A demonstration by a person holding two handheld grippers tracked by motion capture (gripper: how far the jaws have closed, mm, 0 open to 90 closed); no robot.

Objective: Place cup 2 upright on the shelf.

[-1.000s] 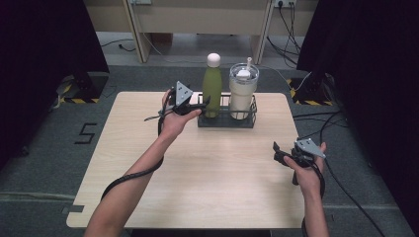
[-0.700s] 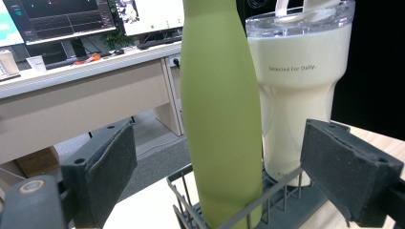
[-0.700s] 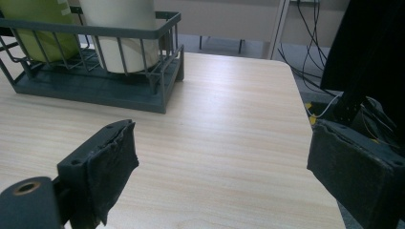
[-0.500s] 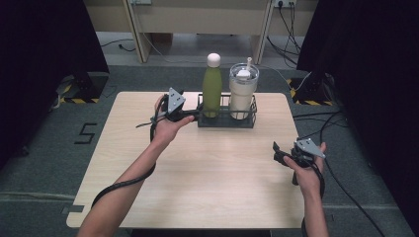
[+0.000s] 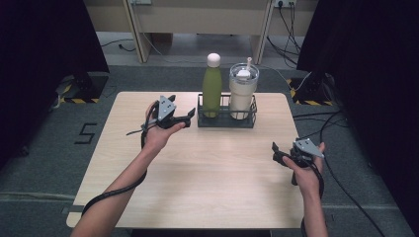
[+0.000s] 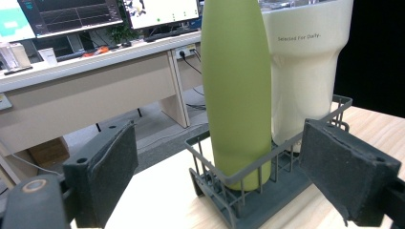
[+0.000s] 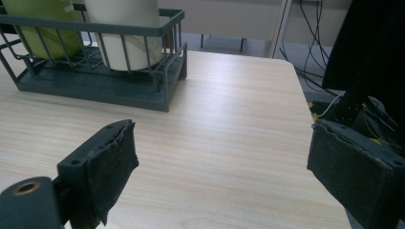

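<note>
Wire rack (image 5: 226, 121) of dark grey stands at the far middle of the wooden table (image 5: 207, 177), holding a green bottle (image 5: 212, 86) on its left and a cream tumbler (image 5: 242, 91) on its right, both upright and side by side. The left gripper (image 5: 190, 115) is held just left of the rack, pointing at it; its jaws have just been closing a little but are apart with nothing between the pads, and in the left gripper view they frame the bottle and rack from short of them, seemingly without touching. The right gripper (image 5: 274, 150) hovers near the table's right edge, well apart from the rack, jaws wide and empty.
</note>
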